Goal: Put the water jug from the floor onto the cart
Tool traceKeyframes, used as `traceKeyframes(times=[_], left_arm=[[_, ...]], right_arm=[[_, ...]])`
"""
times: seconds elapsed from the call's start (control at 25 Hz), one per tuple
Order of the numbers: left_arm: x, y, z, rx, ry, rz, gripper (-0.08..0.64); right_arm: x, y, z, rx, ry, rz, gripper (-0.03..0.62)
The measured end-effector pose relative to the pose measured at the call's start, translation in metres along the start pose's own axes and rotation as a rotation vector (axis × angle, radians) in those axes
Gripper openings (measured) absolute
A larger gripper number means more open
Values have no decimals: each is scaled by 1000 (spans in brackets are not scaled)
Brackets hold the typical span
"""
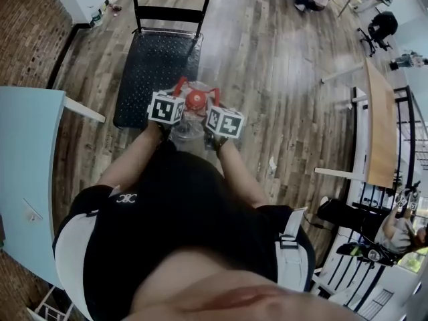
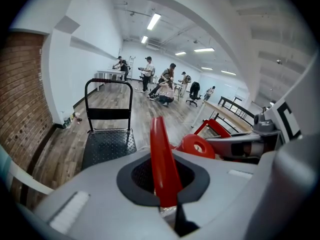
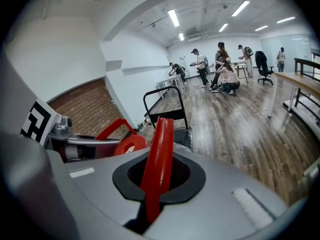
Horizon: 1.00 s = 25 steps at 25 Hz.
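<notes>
The person holds the jug with both grippers, just in front of their body. The jug is clear and has a red cap and a red handle on top.

The left gripper is closed tight on one red strap of the handle. The right gripper is closed tight on the other red strap. The two grippers face each other with the cap between them. From the right gripper view, the cap sits just beside the left gripper.

The jug is not on the cart. It is over the wood floor, just by the near right corner of the cart. I cannot tell if its bottom touches the floor.

The cart is black, with a bumpy flat top and a tall bar at its far end. Nothing sits on it.

A light blue desk is on the left. A brick wall runs along that side. Some people are far off at the back of the room.
</notes>
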<state>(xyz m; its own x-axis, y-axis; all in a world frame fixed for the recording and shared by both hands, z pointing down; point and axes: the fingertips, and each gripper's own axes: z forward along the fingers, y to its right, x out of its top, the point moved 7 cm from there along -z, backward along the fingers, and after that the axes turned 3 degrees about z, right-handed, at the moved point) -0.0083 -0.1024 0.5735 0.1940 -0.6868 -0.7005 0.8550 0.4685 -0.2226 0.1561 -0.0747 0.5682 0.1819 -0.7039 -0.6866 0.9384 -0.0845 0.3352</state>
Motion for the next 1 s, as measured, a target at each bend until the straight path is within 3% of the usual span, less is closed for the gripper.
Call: traceKeyframes(times=[0.44,0.76,1.0], left_arm=[[51,-95,35,-51,-24,-118,9],[72,-136,56,-75,-29,-160,9],[72,-142,72,-90,-46,-183,9]], right_arm=[[61,-39,91,-17,-68,-47,23],[87,-54,131,-38,-129,-44,25],[91,-48,145,-51,-185,-47,31]])
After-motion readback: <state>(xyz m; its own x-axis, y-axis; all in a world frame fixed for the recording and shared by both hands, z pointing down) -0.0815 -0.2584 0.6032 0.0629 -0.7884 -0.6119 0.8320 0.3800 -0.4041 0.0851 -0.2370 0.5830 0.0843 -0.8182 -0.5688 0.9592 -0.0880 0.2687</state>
